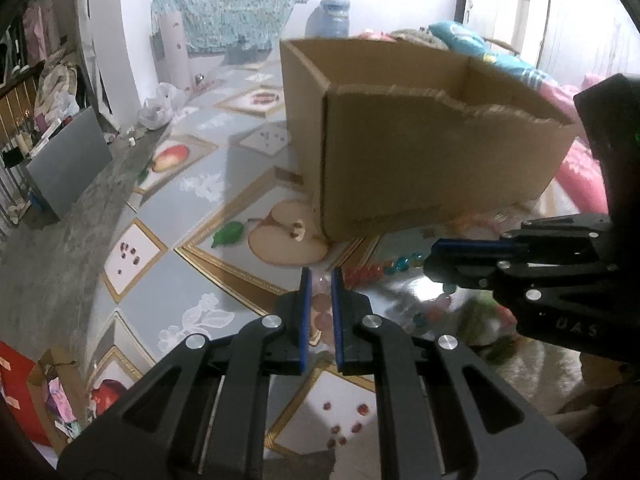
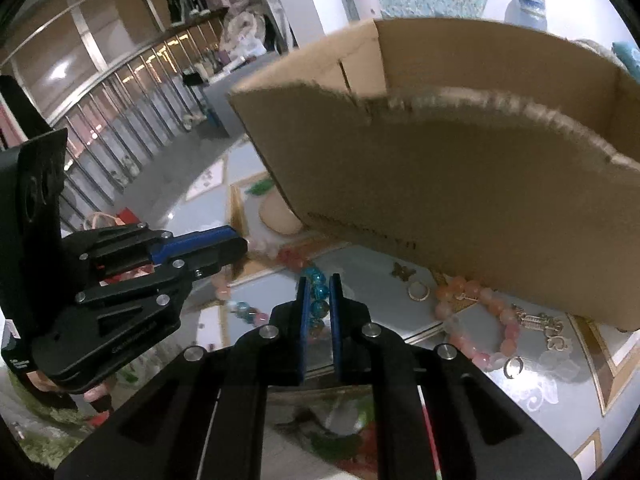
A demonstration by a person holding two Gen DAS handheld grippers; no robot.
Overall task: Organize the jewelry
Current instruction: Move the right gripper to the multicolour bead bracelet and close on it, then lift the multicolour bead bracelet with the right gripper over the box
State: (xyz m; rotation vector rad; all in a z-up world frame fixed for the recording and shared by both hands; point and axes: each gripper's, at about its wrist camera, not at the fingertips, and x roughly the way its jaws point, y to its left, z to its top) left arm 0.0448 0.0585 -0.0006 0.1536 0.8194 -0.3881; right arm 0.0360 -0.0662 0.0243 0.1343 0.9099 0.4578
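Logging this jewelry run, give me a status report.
Left gripper shut on pink beads. Right gripper shut on blue bead strand. Cardboard box open just ahead; pink bracelet, ring loose on floor.

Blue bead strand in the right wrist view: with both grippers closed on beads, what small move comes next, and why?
Probably lift both grippers together toward the cardboard box. The right gripper pinches the blue bead strand, the left gripper pinches pink beads, and the box's open top lies just behind and above them. Whether both hold one strand is unclear.
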